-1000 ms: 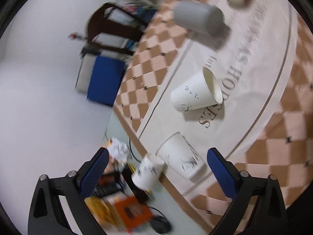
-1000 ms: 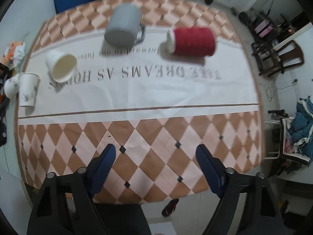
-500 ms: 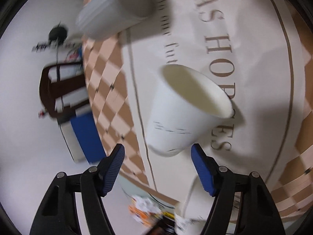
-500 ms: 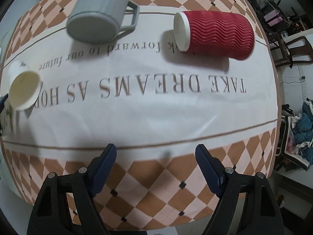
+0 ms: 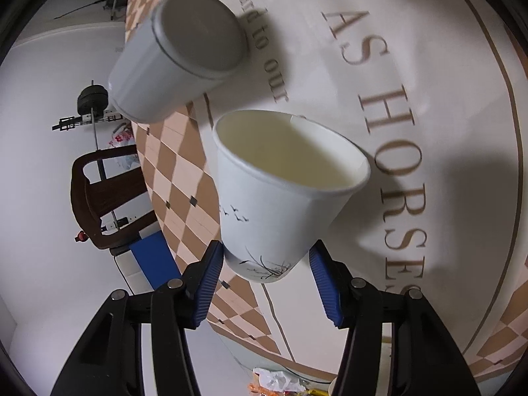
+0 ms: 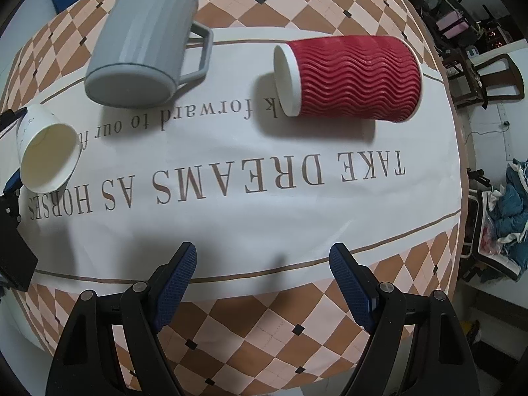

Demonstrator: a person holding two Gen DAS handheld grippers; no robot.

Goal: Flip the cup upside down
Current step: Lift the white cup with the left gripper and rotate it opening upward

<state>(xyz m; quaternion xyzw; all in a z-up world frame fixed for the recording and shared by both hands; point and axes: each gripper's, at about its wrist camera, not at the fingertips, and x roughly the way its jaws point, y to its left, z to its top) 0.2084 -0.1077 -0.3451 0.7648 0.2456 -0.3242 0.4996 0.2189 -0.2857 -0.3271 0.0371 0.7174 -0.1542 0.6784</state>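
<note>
Paper cup (image 5: 280, 198) clamped in left gripper (image 5: 265, 275) over lettered tablecloth (image 6: 264, 204); right gripper (image 6: 262, 279) spread apart.

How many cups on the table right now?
3: white paper cup at the left gripper, gray mug behind it, red ribbed cup lying right. More may sit off-frame.

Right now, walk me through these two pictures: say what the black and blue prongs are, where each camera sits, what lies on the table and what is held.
No robot here: a person holds a two-finger gripper in each hand, each with a fisheye camera looking along its fingers.

Left wrist view: the left gripper has its blue pads against the base of a white paper cup, which lies on its side.

Right wrist view: the right gripper is open and empty above the table. On the lettered cloth lie a grey mug and a red ribbed cup, both on their sides. The same white cup shows at far left.
</note>
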